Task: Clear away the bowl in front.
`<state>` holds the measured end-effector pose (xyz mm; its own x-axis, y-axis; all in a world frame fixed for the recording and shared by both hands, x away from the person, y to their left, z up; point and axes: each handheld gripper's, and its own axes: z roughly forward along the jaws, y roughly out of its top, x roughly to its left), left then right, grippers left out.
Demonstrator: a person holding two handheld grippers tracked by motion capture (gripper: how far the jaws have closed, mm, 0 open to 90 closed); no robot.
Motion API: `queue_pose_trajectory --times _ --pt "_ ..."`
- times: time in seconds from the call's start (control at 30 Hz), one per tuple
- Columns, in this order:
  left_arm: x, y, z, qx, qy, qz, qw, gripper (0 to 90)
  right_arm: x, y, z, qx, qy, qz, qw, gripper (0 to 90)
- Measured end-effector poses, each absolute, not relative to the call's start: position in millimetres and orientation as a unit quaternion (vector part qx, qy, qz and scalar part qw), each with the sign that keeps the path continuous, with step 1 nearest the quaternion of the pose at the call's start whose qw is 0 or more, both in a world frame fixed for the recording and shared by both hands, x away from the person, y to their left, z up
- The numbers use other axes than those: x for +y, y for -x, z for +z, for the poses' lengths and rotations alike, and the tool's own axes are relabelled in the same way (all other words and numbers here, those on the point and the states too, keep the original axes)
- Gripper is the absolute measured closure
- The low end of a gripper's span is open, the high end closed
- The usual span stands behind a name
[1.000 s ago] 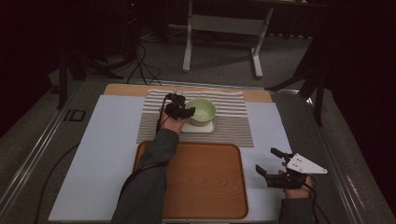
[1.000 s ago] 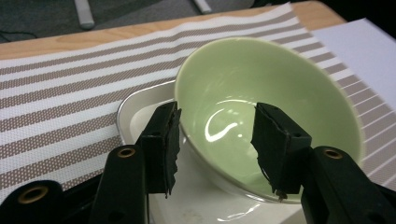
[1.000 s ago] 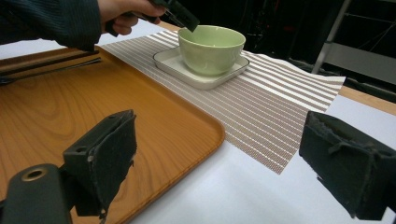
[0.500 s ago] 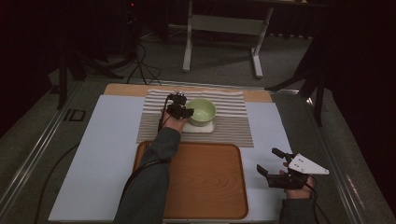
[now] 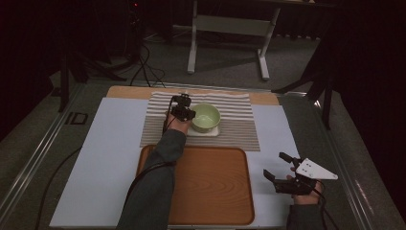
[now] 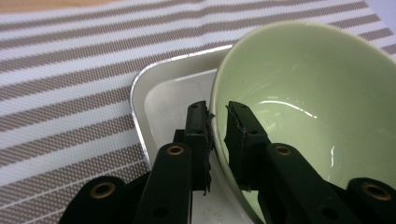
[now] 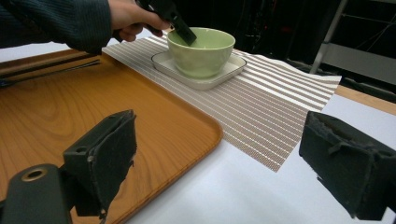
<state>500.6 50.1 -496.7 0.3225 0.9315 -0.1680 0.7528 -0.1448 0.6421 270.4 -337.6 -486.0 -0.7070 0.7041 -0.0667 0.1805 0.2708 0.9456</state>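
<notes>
We see the mat (image 5: 239,124) lying across the far middle of the table (image 5: 95,158), and on the mat sits the plate (image 5: 213,132), with the bowl (image 5: 207,116) standing in it. In front of the mat, touching its near edge, lies the tray (image 5: 215,187). Our left gripper (image 5: 184,113) sits at the bowl's left side, one jaw inside the wall and one outside it, over the plate; its jaws have just been closing with the bowl's rim between them. Our right gripper (image 5: 280,167) hangs well apart from the bowl, just right of the tray's near right corner, above the table.
</notes>
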Motion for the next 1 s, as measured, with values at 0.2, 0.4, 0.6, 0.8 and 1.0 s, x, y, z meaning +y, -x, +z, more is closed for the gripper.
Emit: queue_pose_trajectory --times 0.2,0.4,0.6,0.8,1.0 --pt "49.7 -502.8 -498.9 0.582 -0.732 0.124 0.331 83.6 -338.3 -270.2 -485.9 0.757 -0.292 0.529 0.248 10.7" --pt "52.1 -503.9 -498.1 0.590 -0.726 0.112 0.335 84.1 -338.4 -269.9 -485.7 0.756 -0.294 0.531 0.247 10.7" --pt "55.0 -501.3 -491.6 0.590 -0.721 0.127 0.339 83.9 -338.5 -269.9 -485.7 0.755 -0.295 0.531 0.247 10.7" --pt "63.0 -496.4 -478.6 0.585 -0.718 0.119 0.357 83.9 -338.4 -270.2 -485.9 0.756 -0.294 0.530 0.248 10.7" --pt "69.8 -483.3 -467.1 0.568 -0.727 0.114 0.370 83.8 -338.6 -270.7 -486.2 0.756 -0.296 0.529 0.249 10.7"
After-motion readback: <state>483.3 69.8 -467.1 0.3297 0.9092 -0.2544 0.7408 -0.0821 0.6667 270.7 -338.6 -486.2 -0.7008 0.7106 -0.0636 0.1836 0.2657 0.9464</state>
